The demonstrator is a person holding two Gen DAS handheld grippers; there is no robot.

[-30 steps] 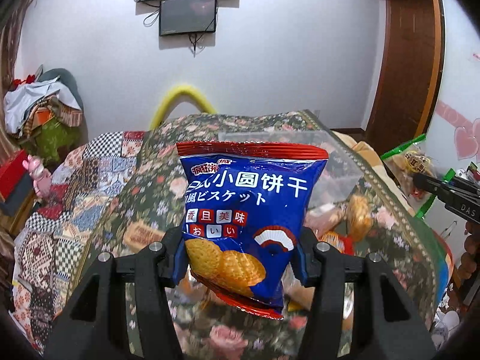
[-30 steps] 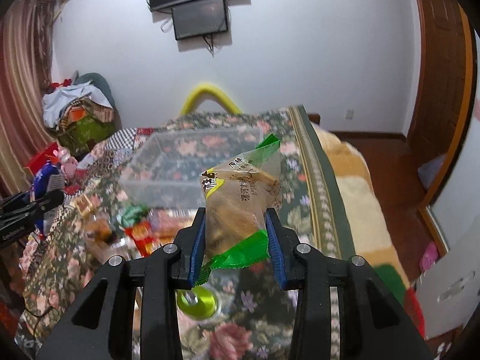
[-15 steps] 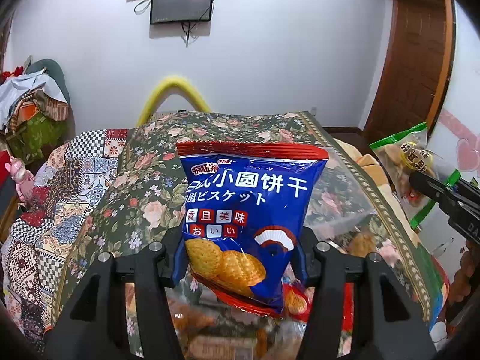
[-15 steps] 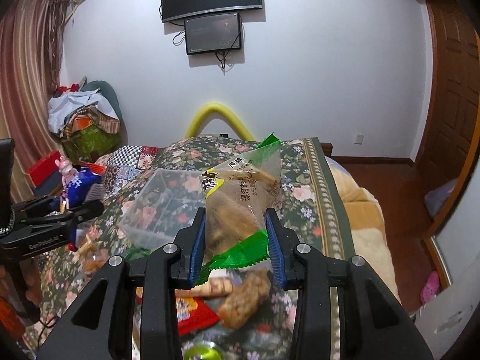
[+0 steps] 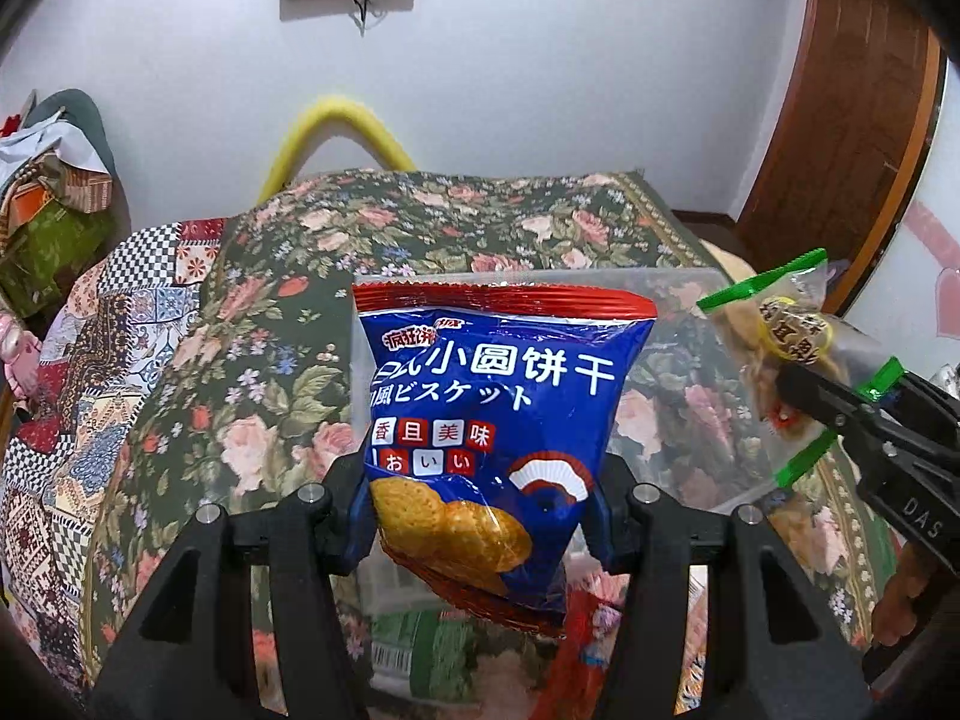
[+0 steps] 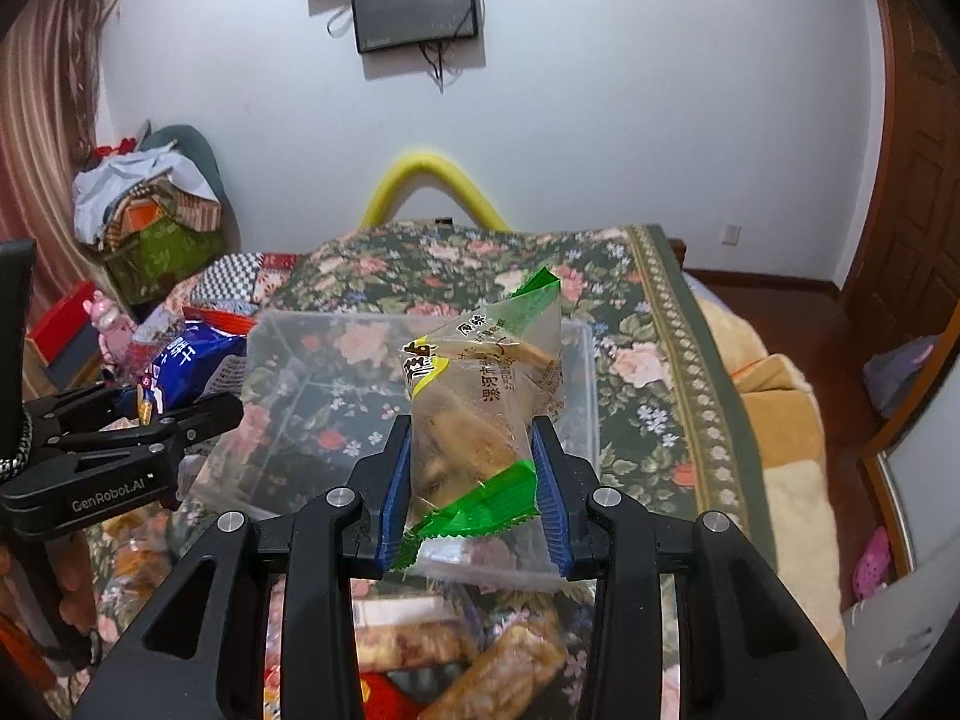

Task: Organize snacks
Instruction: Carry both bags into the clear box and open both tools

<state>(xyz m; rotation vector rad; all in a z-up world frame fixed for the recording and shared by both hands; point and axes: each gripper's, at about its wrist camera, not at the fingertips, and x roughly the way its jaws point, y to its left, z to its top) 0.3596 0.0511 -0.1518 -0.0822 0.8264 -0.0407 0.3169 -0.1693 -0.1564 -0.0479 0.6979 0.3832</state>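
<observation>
The blue biscuit bag (image 5: 489,420) reads "小圆饼干" in white, with "香且美味" on red squares beneath. The left gripper (image 6: 180,420) body is marked "GenRobot.AI"; the right gripper (image 5: 804,384) body shows "DAS".

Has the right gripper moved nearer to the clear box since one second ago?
Yes. The right gripper with its green-edged packet advanced toward the clear box, which looks closer.

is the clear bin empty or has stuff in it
Empty as far as shown: through the clear bin only the floral bedspread shows; loose snacks lie outside it.
</observation>
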